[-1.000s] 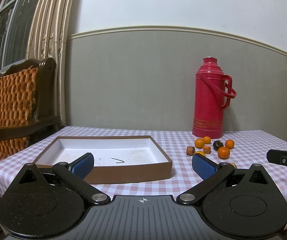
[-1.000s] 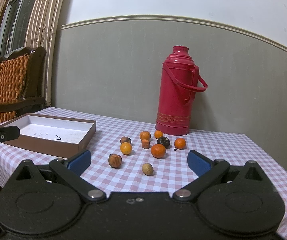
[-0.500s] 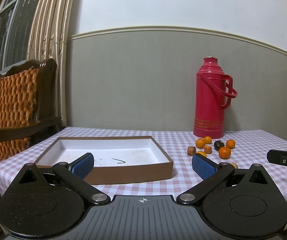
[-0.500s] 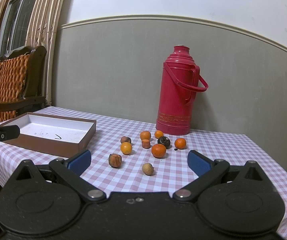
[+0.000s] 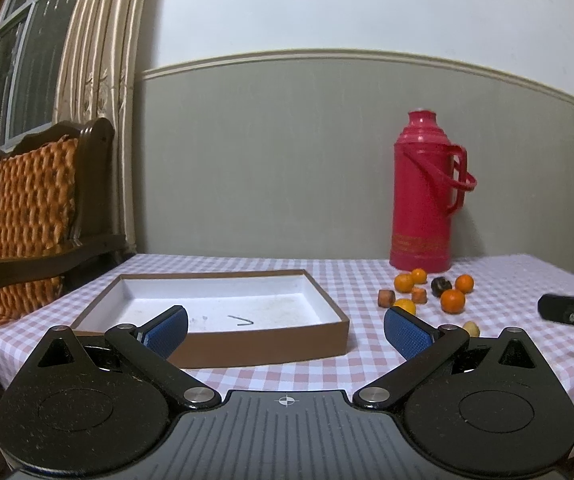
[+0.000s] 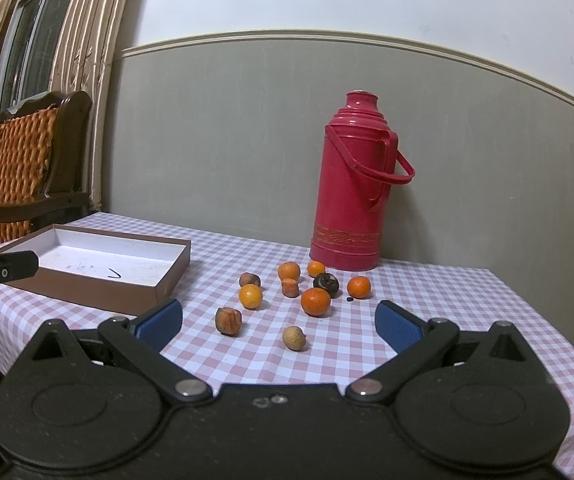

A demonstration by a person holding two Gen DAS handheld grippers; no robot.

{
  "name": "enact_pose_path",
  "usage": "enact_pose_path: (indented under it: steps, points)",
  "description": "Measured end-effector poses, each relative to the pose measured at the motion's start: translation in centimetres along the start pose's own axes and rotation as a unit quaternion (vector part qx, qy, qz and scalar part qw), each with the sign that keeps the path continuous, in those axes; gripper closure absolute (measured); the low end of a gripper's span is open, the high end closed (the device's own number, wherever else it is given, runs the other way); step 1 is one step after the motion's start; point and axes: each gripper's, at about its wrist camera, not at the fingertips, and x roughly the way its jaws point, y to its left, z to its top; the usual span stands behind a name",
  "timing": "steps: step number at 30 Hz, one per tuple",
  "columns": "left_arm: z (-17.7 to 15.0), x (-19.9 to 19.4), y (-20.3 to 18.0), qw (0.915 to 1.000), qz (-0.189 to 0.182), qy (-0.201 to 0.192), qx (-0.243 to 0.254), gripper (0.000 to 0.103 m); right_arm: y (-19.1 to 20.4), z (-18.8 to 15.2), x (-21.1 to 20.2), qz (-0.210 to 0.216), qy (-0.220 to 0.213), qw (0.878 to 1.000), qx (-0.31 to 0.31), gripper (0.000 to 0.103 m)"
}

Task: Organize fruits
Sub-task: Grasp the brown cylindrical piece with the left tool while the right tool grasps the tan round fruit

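The step in hand looks like the first pick: none of the fruit has reached the shallow brown box (image 6: pixel 87 264), whose white floor holds only a small dark mark. The right tongs (image 6: pixel 279 322) hover spread wide and empty over the near edge of the desk (image 6: pixel 427 292), with the fruit cluster straight ahead at twelve o'clock. The left tongs (image 5: pixel 285 330) are likewise parted and empty, facing the box, with the fruit off at about two o'clock.

A sound approach would start with the nearest loose pieces, so nothing gets bumped on the way in. The pale round fruit (image 6: pixel 293 338) and the brown wrinkled one (image 6: pixel 228 321) sit closest to the right tongs and apart from the rest. The oranges, such as the big one (image 6: pixel 315 301), are round and may roll, so the pads should close across the widest part, gently.

The red thermos (image 6: pixel 351 184) stands at the back of the cluster and could tip if knocked.

A pink-checked cloth covers the desk. Behind it is a grey-panelled wall, with a woven wooden chair (image 5: pixel 23 204) and curtains (image 5: pixel 99 72) at nine o'clock.
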Motion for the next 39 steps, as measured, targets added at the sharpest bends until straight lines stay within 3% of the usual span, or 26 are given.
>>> enact_pose_path:
  steps: [6,10,11,12,13,14,21,28,31,39]
  points:
    - [0.2,0.5,-1.3,0.9995,-0.014,0.002,0.027,0.000,-0.1,-0.3,0.0,-0.004,0.002,1.000,-0.015,0.006]
    - [0.4,2.6,-3.0,0.9984,-0.039,-0.003,0.040,0.000,-1.0,0.2,1.8,-0.002,0.006,1.000,-0.016,0.016]
    - [0.4,3.1,-3.5,0.9980,-0.044,-0.002,0.046,0.003,-1.2,0.2,2.6,-0.007,0.013,1.000,-0.020,0.019]
    - [0.4,3.8,-3.9,0.9975,-0.051,0.002,0.049,0.021,-1.6,0.1,3.5,-0.004,0.023,1.000,-0.019,0.028]
    - [0.2,4.3,-4.3,0.9971,-0.055,0.011,0.052,0.028,-1.9,-0.2,4.1,-0.001,0.033,0.999,-0.016,0.034]
    - [0.2,5.0,-4.7,0.9966,-0.060,0.022,0.052,0.031,-2.2,-0.4,4.6,0.001,0.040,0.999,-0.014,0.035]
    - [-0.6,8.8,-7.6,0.9932,-0.092,0.051,0.050,0.030,-2.5,-1.1,7.8,0.020,0.062,0.998,-0.026,0.037]
    - [-1.3,12.3,-9.8,0.9891,-0.114,0.080,0.048,0.031,-2.6,-2.0,11.9,0.031,0.100,0.994,-0.030,0.056]
    - [-1.5,13.5,-10.3,0.9876,-0.121,0.091,0.040,0.031,-2.5,-2.3,13.1,0.031,0.112,0.992,-0.043,0.059]
    - [-2.1,16.3,-11.3,0.9824,-0.135,0.127,0.027,0.043,-2.8,-2.8,16.0,0.039,0.142,0.988,-0.045,0.068]
